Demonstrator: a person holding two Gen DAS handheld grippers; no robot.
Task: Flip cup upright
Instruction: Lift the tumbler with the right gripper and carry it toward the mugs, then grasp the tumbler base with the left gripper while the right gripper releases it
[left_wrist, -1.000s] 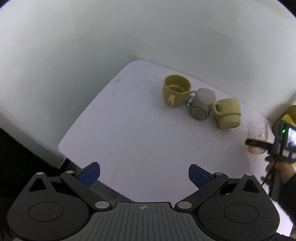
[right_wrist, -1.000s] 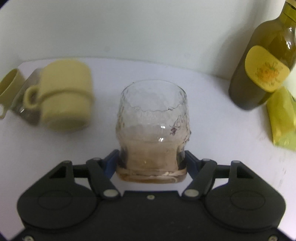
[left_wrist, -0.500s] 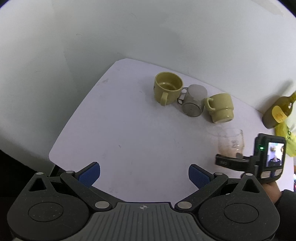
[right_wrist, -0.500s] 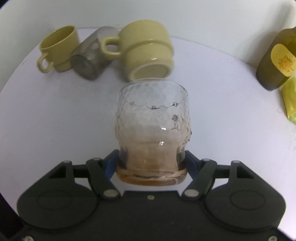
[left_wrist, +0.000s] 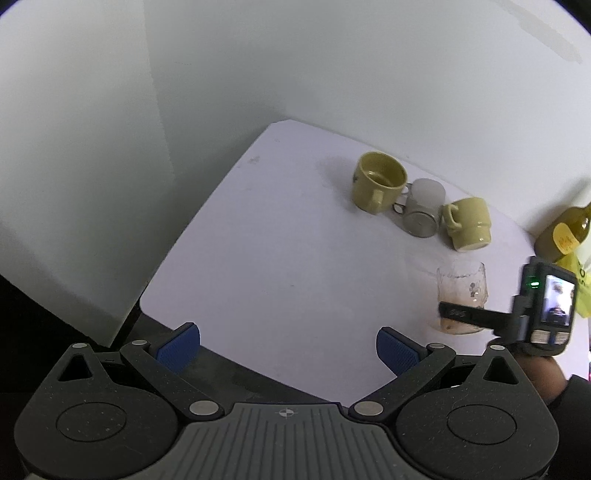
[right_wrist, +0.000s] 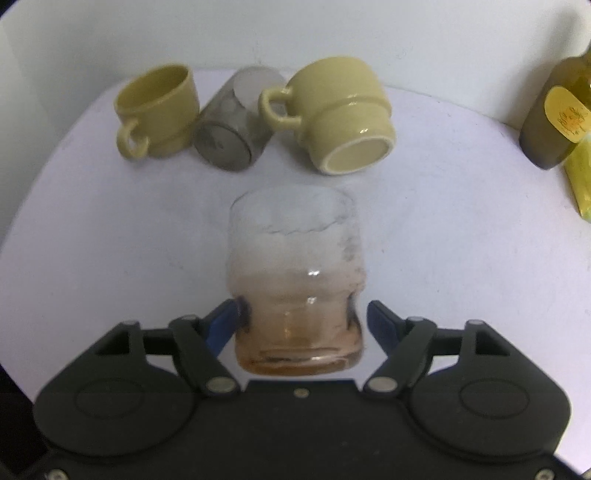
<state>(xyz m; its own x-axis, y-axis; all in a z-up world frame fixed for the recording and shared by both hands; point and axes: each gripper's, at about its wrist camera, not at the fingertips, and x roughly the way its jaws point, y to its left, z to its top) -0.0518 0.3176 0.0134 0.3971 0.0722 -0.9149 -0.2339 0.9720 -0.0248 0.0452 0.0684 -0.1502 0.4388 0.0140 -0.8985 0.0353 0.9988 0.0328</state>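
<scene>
- In the right wrist view we see the glass cup (right_wrist: 295, 288) standing upright on the white table (right_wrist: 461, 229), its amber-tinted base down, rim up.
- Our right gripper (right_wrist: 301, 323) brackets the cup's base with its blue pads (right_wrist: 380, 321) parted; a gap shows on the right side, and on the left we cannot tell whether the pad touches the glass.
- Our left gripper (left_wrist: 288, 345) hovers above the near table edge, its fingers spread wide and holding nothing.
- Behind the cup, a yellow mug (right_wrist: 157, 110) stands upright at the left; a grey tumbler (right_wrist: 232, 129) lies on its side beside it; a second yellow mug (right_wrist: 340, 114) lies tipped with its base toward us.
- An olive-green bottle (right_wrist: 554, 114) with a yellow label stands at the far right, just beside a yellow packet (right_wrist: 581, 177).
</scene>
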